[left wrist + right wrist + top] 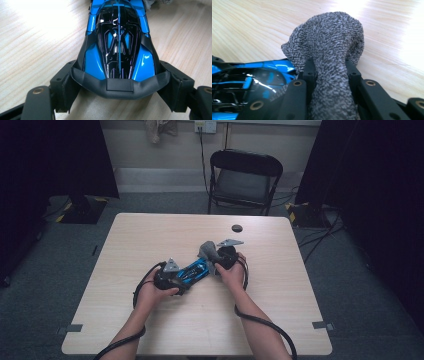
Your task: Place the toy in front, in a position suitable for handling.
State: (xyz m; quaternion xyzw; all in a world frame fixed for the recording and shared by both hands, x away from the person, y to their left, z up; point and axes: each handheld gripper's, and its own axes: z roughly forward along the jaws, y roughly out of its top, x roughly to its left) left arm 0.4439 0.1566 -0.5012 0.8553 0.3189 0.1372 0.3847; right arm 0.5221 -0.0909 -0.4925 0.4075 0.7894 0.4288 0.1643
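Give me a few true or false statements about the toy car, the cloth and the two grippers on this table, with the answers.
1. The left gripper clamps one end of the blue and black toy car. True.
2. The right gripper is empty. False: its jaws pinch a grey cloth.
3. The toy car is red. False: it is blue and black.
4. The cloth sits against the end of the car away from the left gripper. True.
5. The car lies on the folding chair. False: it is on the wooden table.
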